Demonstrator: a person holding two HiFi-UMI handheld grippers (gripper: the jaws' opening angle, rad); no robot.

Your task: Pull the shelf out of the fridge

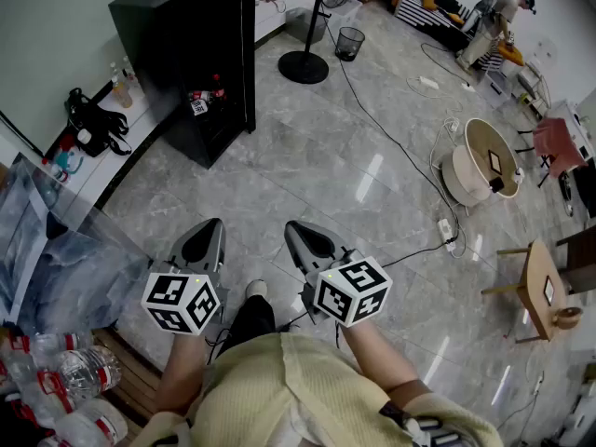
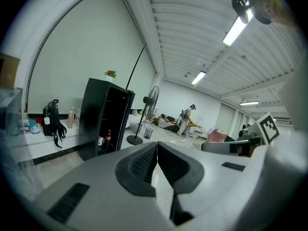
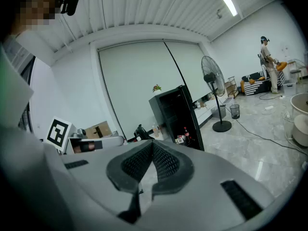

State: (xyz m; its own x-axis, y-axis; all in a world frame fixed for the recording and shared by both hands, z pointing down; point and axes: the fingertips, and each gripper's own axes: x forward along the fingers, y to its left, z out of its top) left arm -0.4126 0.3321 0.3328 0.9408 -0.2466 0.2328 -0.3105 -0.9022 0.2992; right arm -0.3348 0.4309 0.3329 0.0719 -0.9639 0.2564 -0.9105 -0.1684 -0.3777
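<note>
Open room, grey marble floor [image 1: 372, 156]. The fridge [image 1: 182, 40] is upper left, well apart from me. Bottles [image 1: 207, 94] show low inside; the shelf is in there, too dark to pick out. My left gripper [image 1: 212, 224] has its jaws closed on nothing, and my right gripper [image 1: 292, 227] is the same. Step: approach, not yet begun. Next: walk up, open jaws, take the shelf's front edge.

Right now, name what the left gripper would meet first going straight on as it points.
Nothing close: the shut left gripper points out over the floor. Its line seems to run just past the black fridge toward the fan base; depth is uncertain.
</note>
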